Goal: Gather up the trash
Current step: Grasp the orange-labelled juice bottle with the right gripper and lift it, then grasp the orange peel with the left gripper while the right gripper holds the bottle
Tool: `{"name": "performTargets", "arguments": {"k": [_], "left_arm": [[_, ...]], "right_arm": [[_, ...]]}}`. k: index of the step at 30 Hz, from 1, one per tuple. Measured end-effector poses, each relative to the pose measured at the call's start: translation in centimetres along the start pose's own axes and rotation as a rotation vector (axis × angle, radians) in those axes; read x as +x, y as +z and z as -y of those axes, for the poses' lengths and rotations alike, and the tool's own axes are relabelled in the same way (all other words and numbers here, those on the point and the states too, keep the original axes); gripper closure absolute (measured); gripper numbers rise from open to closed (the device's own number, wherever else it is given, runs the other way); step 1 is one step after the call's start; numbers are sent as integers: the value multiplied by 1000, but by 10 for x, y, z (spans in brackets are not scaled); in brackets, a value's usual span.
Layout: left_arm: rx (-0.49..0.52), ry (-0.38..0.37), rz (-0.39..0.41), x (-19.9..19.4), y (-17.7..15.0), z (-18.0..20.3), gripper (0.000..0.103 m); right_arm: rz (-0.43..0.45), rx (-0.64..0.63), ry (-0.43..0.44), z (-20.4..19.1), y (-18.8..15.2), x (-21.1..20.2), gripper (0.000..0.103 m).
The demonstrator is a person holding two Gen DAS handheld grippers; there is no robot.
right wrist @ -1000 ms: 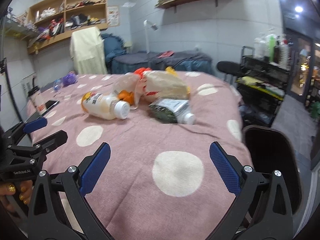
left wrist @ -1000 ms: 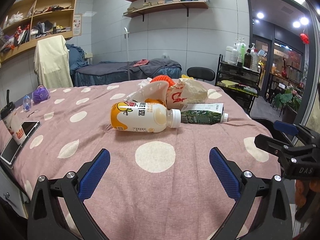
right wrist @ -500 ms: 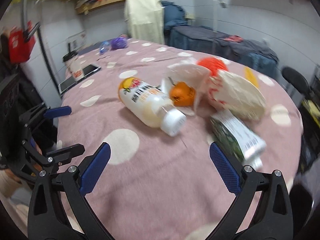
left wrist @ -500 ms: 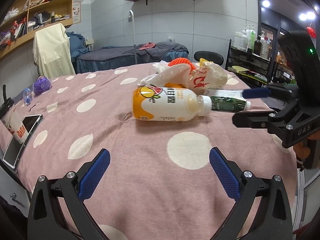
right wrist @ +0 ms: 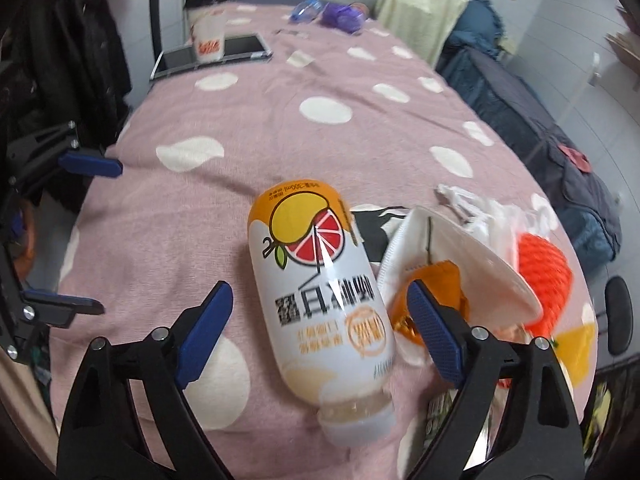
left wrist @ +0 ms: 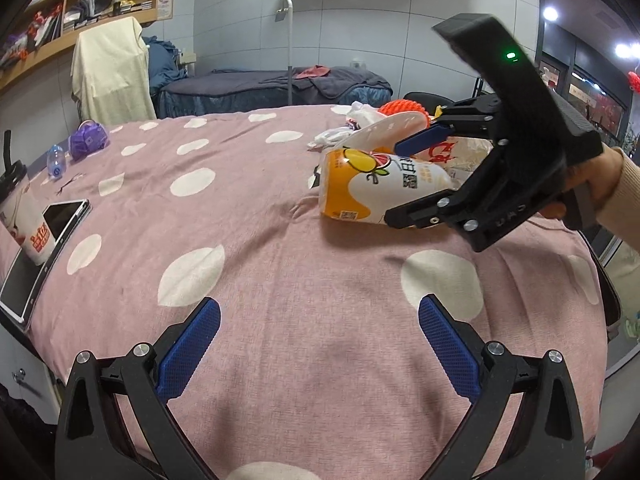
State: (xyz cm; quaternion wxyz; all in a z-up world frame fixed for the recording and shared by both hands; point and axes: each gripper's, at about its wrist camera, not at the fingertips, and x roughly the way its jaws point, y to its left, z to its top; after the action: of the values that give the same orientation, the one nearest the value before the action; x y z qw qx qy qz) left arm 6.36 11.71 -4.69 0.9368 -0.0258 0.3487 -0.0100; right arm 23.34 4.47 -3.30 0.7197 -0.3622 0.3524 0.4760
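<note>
Right claw [right wrist: 316, 316] moved in over the juice bottle [right wrist: 320, 280].
Jaws had just been closing, bottle between them, pads not yet touching; left claw [left wrist: 320, 344] stayed open, empty above the tabletop [left wrist: 280, 240].

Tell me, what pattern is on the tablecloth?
Pink tablecloth with white polka dots, clearest in the left wrist view.
</note>
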Motion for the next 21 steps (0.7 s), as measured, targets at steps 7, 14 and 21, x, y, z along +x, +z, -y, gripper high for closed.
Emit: {"name": "performTargets", "arguments": {"k": [7, 14, 21], "left_arm": [[-4, -26, -5, 6, 4, -4, 6], [-12, -87, -30, 18, 10, -4, 6], [78, -131, -36, 34, 31, 15, 25]], "right_arm": [[-110, -105, 24, -2, 10, 38, 37], [-25, -14, 61, 3, 3, 21, 39], [146, 211, 22, 21, -37, -41, 41]]}}
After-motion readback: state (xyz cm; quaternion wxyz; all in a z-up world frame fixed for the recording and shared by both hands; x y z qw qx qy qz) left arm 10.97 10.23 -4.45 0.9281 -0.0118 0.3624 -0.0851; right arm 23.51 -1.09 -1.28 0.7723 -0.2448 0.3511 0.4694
